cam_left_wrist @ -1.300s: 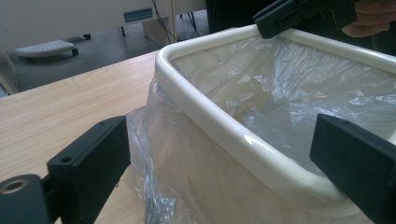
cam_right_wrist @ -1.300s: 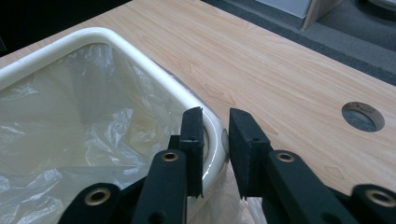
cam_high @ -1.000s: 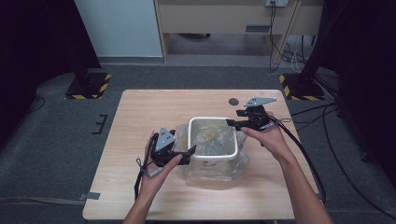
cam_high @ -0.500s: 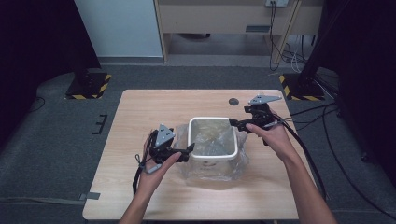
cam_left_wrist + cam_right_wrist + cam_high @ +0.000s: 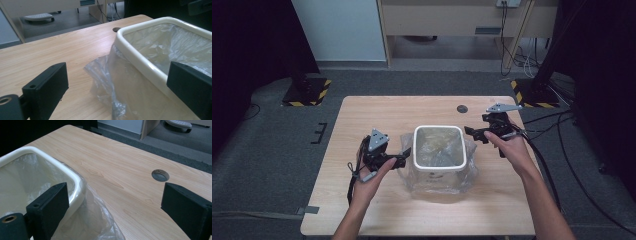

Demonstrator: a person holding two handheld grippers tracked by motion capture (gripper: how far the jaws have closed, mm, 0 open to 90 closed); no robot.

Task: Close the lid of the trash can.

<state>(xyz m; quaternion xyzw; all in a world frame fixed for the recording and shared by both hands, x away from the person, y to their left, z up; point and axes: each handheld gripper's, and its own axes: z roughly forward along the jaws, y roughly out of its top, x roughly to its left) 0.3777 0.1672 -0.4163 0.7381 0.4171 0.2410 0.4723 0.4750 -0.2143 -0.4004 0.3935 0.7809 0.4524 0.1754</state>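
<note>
Sitting near the middle of the wooden table (image 5: 377,112) is a cream-white square bin (image 5: 438,170) with rounded corners and a thick, glossy rim. A clear plastic bag (image 5: 464,175) is lining it: the crinkled film is draping down inside the bin, folding over the rim and bunching loosely on the tabletop around the bin's base, most thickly on the left side and along the front. In the left gripper view the bag's loose edge is gathering into a wrinkled pleat just beside the bin's wall. A round cable hole (image 5: 462,108) is showing in the tabletop beyond the bin, well apart from it.

The left gripper (image 5: 404,154) is hovering at the bin's left side, pointing toward its rim, with the person's left hand (image 5: 372,180) wrapping the body from below. Its jaws are standing wide apart, the bag's overhang and the rim lying between them with nothing pinched.

The right gripper (image 5: 472,134) is hanging by the bin's far right corner, held by the right hand (image 5: 512,150) with the forearm stretching in from the lower right. Its jaws have just been opening and are now spread wide; the rim corner and bag film are lying between them, ungripped.
</note>
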